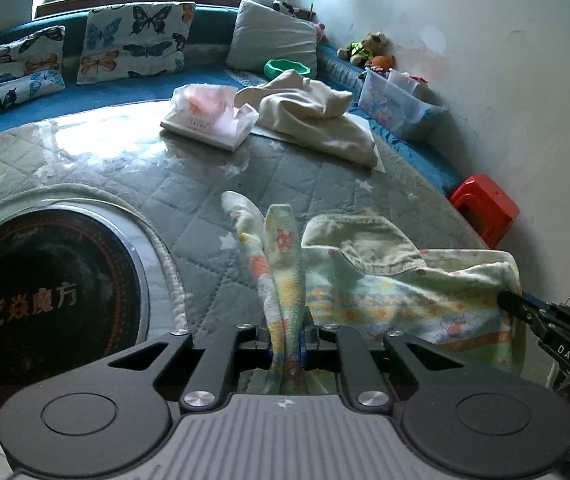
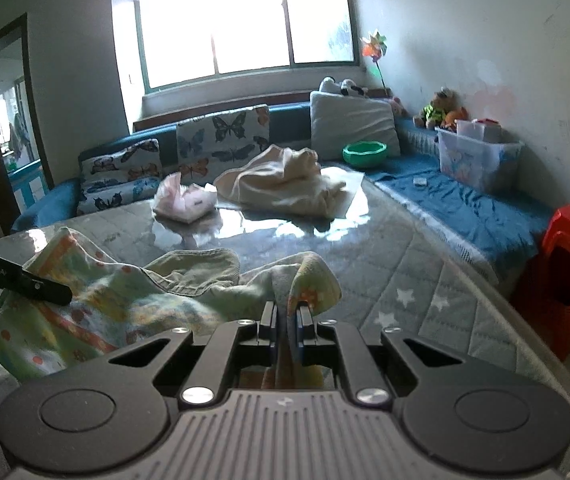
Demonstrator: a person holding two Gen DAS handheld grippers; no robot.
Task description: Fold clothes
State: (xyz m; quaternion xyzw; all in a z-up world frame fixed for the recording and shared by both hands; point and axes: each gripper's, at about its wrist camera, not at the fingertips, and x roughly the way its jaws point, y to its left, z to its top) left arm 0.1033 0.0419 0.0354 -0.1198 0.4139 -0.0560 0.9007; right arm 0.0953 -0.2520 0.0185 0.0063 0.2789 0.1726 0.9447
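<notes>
Left gripper (image 1: pixel 288 334) has its fingers pinched tight on a bunched corner of the pastel patterned towel-like cloth (image 1: pixel 401 300), the fabric standing up in two twisted folds between them; over on the right gripper (image 2: pixel 287 320), the fingers are clamped together on another edge of that same cloth (image 2: pixel 97 308), which humps up just ahead of them. The cloth sags between the two grips, rumpled, with a plain pale-green layer (image 2: pixel 193 272) showing on top, and it lies at the near edge of the grey quilted star-print tabletop (image 1: pixel 189 184). Open quilted surface runs ahead to the middle; to the left sits a round black inset hotplate (image 1: pixel 45 296). Further back, one cream crumpled garment (image 1: pixel 317 116) touches one pink-and-white plastic packet (image 1: pixel 209 114). One red plastic stool (image 2: pixel 569 280) stands off the right edge.
</notes>
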